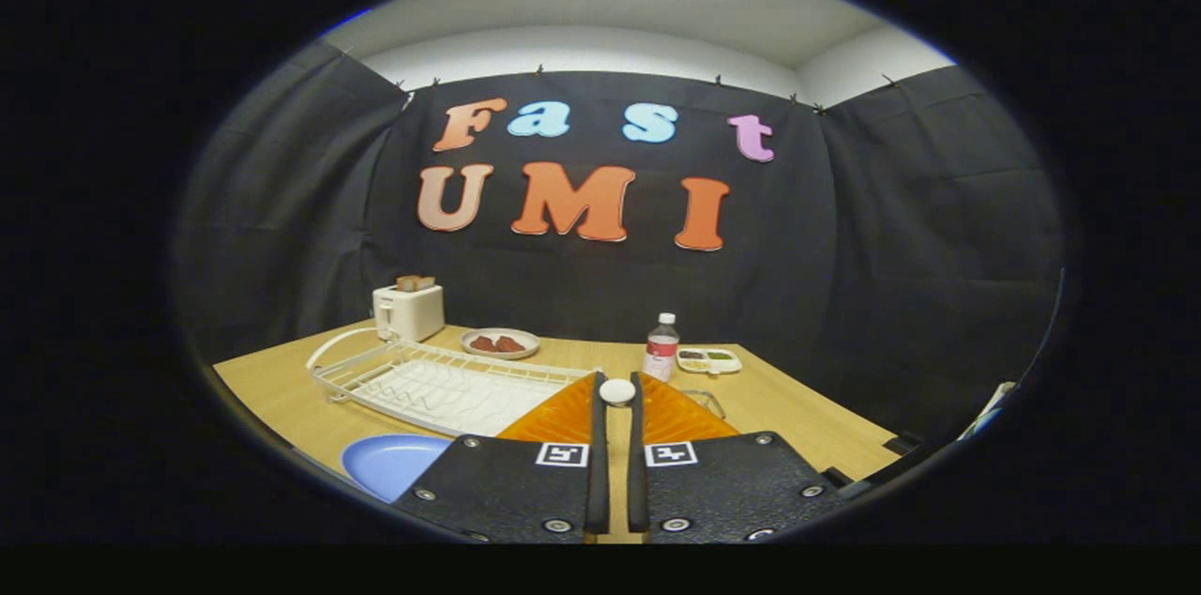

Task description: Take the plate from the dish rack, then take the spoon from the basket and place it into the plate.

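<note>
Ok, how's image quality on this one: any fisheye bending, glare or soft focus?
Gripper view: strong fisheye bending, with the table edge and dish rack curving; lighting even, no harsh glare on the blue plate; the far toaster and bottle look slightly soft; the tool holds a white, round spoon end between its nearly closed fingers, fairly sharp.

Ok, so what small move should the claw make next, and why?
Probably swing the claw left and down toward the blue plate. Its fingers look closed on a small white rounded piece, likely the spoon, and the plate already lies on the table in front of the dish rack, its visible part bare.
</note>
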Motion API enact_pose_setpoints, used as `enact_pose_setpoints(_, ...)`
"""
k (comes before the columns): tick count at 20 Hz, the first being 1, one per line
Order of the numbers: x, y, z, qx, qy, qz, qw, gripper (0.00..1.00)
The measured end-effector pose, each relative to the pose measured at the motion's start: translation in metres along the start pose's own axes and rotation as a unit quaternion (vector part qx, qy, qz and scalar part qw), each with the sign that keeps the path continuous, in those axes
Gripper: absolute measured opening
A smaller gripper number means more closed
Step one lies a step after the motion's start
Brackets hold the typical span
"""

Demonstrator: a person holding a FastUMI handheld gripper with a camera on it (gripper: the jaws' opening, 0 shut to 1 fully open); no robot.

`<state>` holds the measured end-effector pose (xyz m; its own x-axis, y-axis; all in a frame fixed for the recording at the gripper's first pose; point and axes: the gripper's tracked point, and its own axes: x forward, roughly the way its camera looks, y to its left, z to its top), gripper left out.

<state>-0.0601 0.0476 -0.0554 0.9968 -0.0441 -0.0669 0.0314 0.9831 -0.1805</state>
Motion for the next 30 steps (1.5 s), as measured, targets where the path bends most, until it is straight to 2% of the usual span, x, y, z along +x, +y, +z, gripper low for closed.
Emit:
enact_pose_setpoints(5,-0.023,0.054,-0.009,-0.003,0.004,0.046,0.999,0.08)
enact_pose_setpoints(10,-0.037,0.100,-0.022,0.024,0.015,0.087,0.996,0.08)
enact_pose_setpoints(25,-0.025,0.148,-0.096,0.020,0.086,0.130,0.987,0.08)
enact_pose_setpoints(30,-0.022,0.160,-0.103,0.008,0.095,0.144,0.985,0.12)
